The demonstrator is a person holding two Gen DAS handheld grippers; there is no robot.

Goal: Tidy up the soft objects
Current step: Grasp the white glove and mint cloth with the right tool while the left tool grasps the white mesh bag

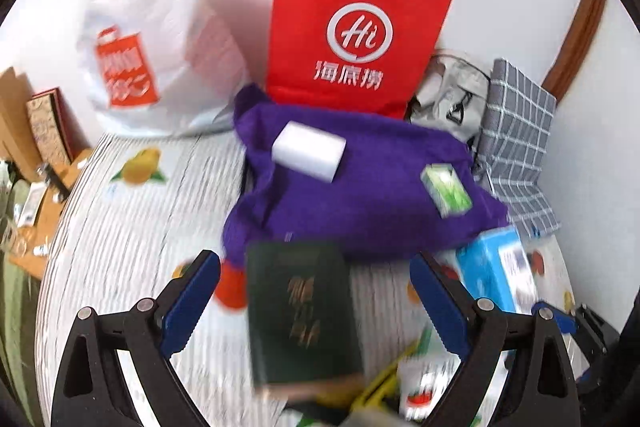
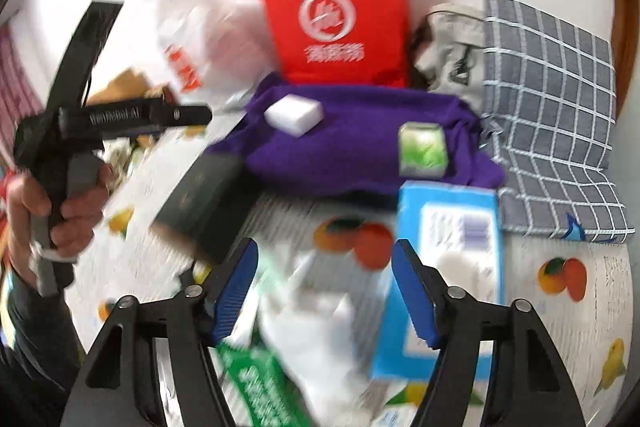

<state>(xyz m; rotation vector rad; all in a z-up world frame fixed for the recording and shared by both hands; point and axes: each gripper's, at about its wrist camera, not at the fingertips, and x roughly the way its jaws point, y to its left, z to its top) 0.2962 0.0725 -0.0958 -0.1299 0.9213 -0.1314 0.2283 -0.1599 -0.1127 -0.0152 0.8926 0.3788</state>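
A purple cloth lies bunched on the fruit-print table cover, with a white foam block and a small green-and-white pack on top of it. My left gripper is open above a dark green booklet, and its pads stand clear of the booklet's edges. My right gripper is open over a blurred white packet, with a green-and-white pack below it. The right wrist view also shows the purple cloth beyond it.
A red paper bag and a white plastic bag stand at the wall. A grey checked cloth and a grey pouch lie right of them. A blue box sits by the right finger. A hand grips the left tool.
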